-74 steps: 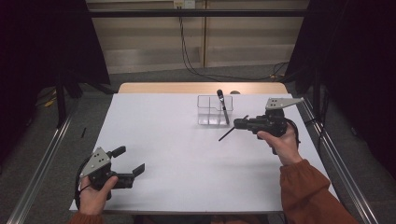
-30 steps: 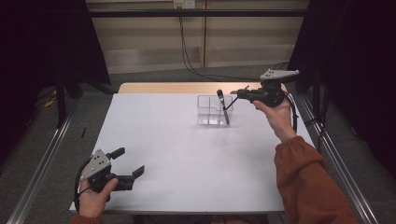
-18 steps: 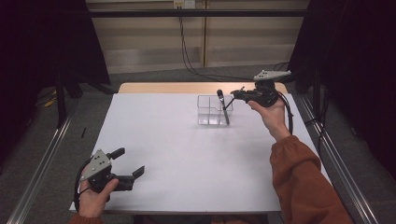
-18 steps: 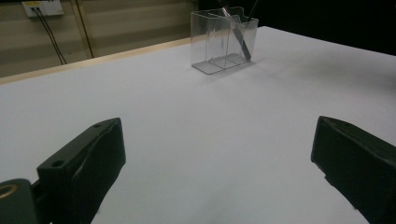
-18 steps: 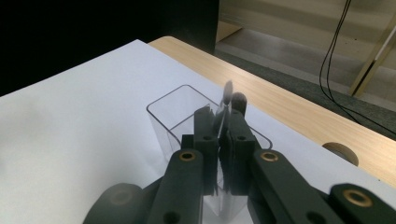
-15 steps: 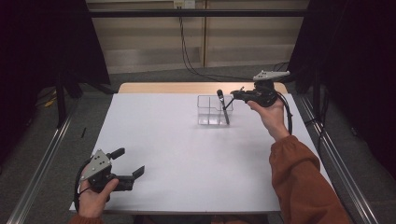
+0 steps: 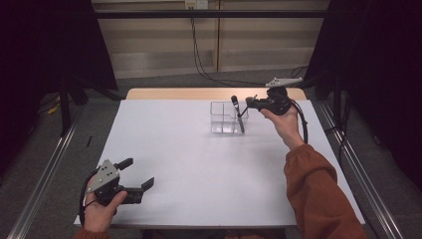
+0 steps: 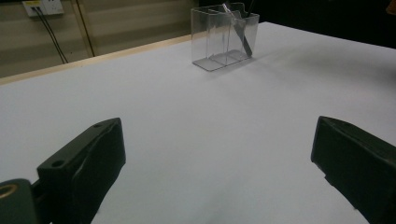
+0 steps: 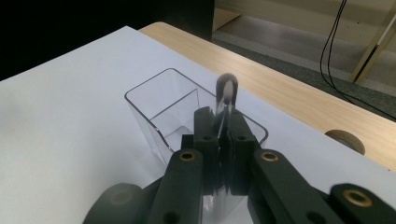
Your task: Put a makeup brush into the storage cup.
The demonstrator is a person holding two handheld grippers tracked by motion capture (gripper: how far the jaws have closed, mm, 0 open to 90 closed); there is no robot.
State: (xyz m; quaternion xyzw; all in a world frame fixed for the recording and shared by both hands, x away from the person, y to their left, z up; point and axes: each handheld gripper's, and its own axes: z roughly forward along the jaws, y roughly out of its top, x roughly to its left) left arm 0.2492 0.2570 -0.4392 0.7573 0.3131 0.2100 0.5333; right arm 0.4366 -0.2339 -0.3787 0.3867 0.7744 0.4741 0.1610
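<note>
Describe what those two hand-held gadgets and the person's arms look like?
Each tool is black, with two blocky jaws on hinged links fixed by brass-coloured rivets. The left tool and the right tool each carry a grey three-cornered plate on top and trail a black cable. The right arm wears a rust-orange sleeve.

On the table (image 7: 199,164), the clear holder (image 7: 225,117) stands toward 12 o'clock from centre, the pen (image 7: 238,113) in its right compartment. The right gripper (image 7: 250,102) is just at its 2 o'clock; the left gripper (image 7: 139,174) sits well apart at 7 o'clock.
</note>
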